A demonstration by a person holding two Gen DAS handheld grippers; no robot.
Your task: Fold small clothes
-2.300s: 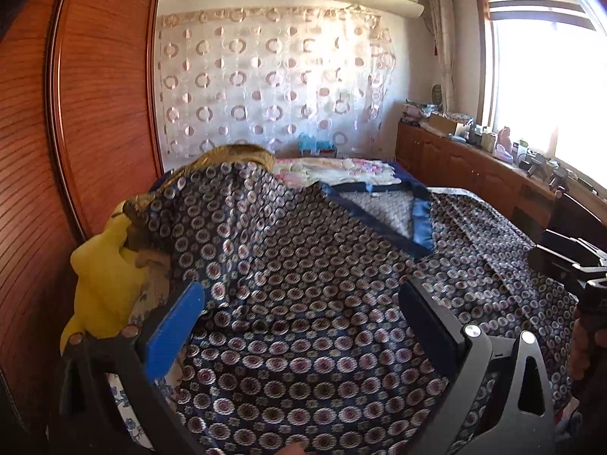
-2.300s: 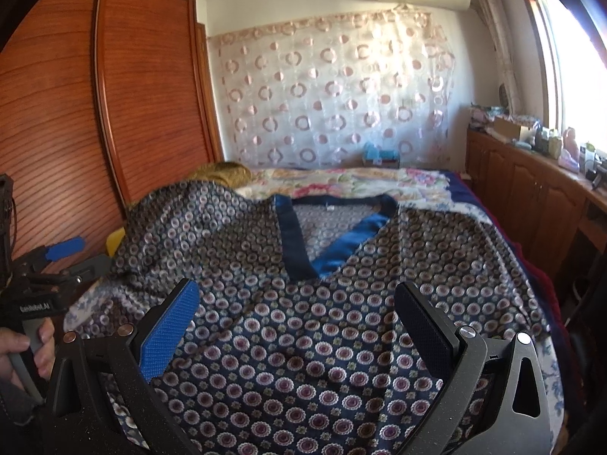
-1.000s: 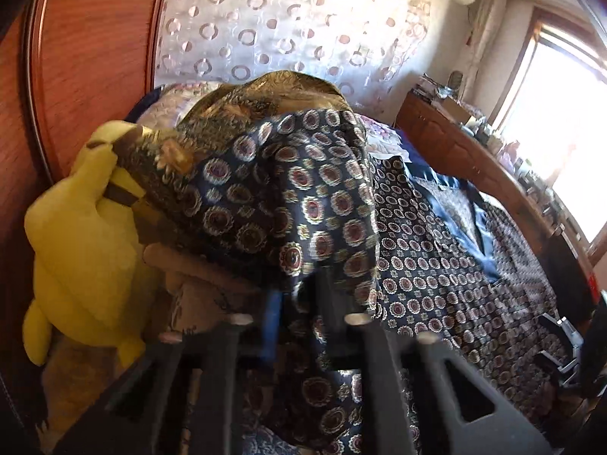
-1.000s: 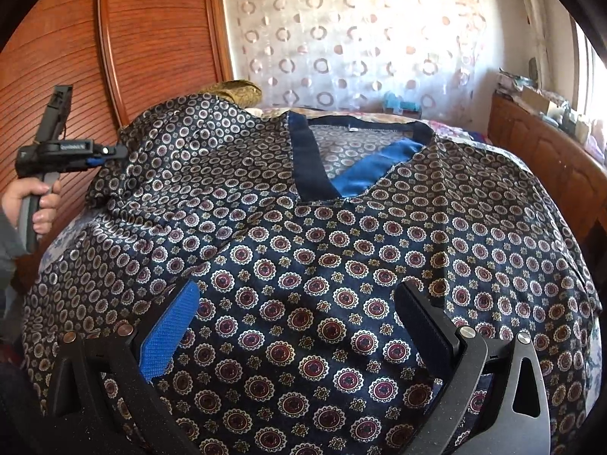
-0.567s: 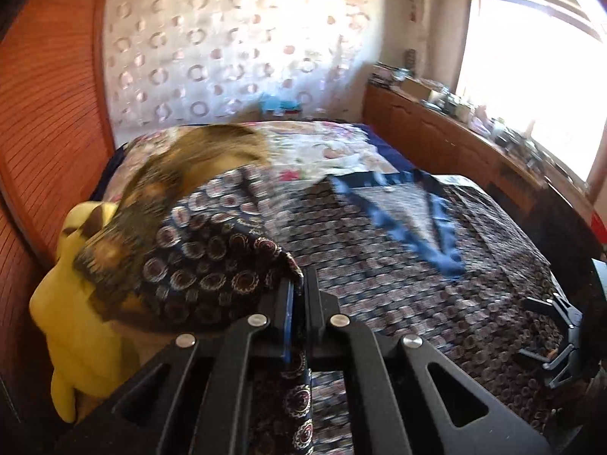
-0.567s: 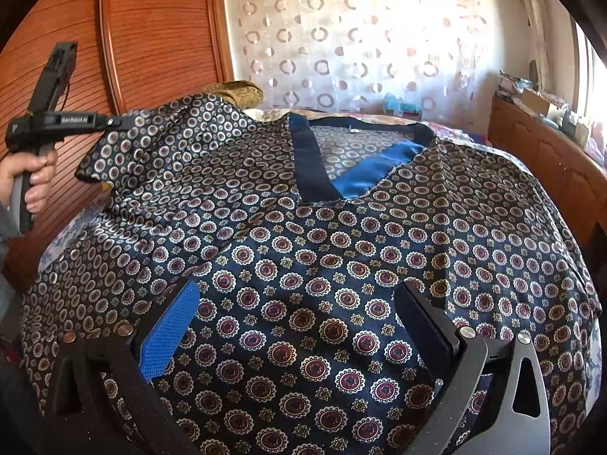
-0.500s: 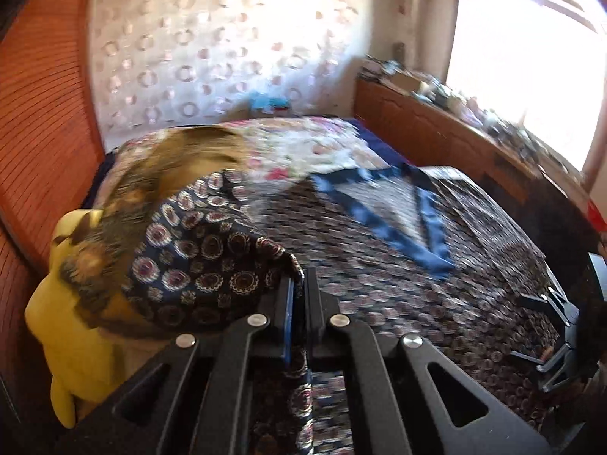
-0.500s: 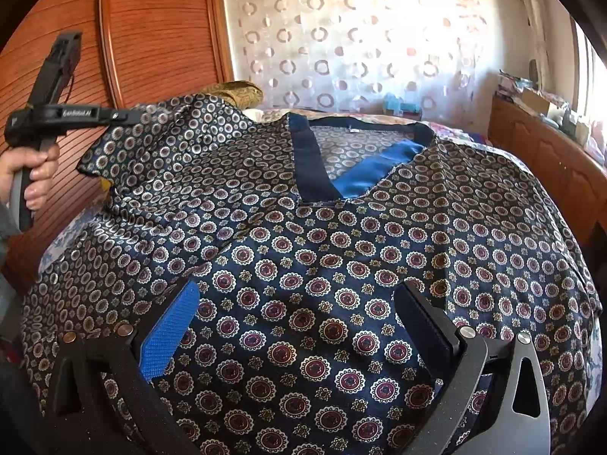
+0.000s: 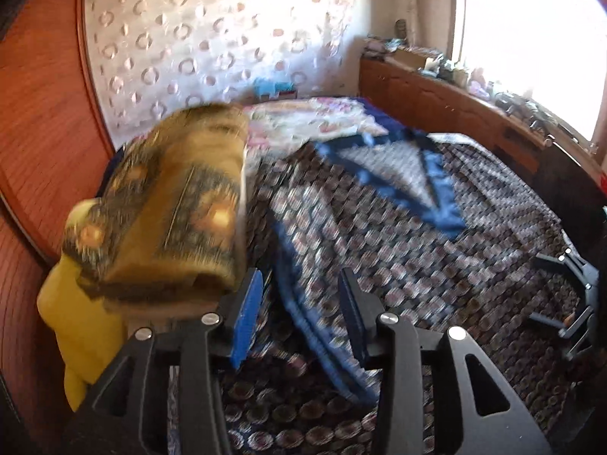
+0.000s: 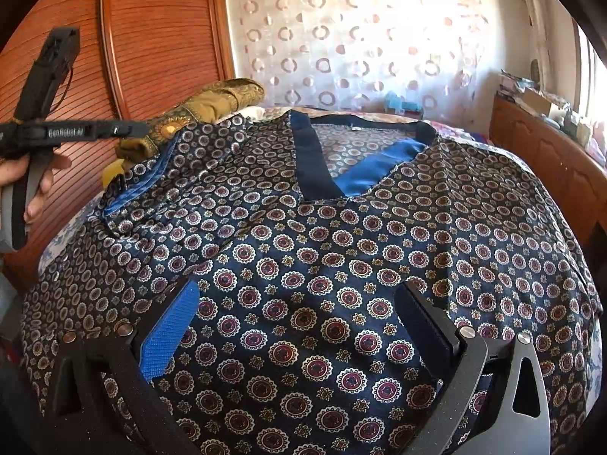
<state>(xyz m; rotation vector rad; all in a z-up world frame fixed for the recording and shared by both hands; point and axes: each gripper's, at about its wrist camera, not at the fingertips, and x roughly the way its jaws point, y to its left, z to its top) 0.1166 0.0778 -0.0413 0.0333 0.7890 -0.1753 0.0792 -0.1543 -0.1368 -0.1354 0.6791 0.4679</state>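
A dark blue garment [image 10: 341,265] with round medallions and a blue V-neck band lies spread over the bed. Its left sleeve [image 10: 182,159] is folded inward, showing a blue cuff edge [image 9: 303,303]. My left gripper [image 9: 299,303] hovers above that sleeve. Its jaws are opening and no cloth is pinched between the pads. In the right wrist view the left gripper [image 10: 132,129] hangs in the air at the bed's left, held by a hand [image 10: 34,178]. My right gripper [image 10: 299,322] stands wide open just over the garment's lower front, holding nothing.
A gold patterned cloth roll [image 9: 174,208] and a yellow plush shape [image 9: 76,322] sit at the bed's left edge, against the wooden wardrobe [image 10: 159,38]. A low wooden cabinet [image 9: 436,102] with clutter runs under the window on the right. A dotted curtain hangs behind.
The left gripper was shut on the sleeve and carried it inward. Now its jaws stand apart and the sleeve lies folded on the garment. The right gripper has not moved.
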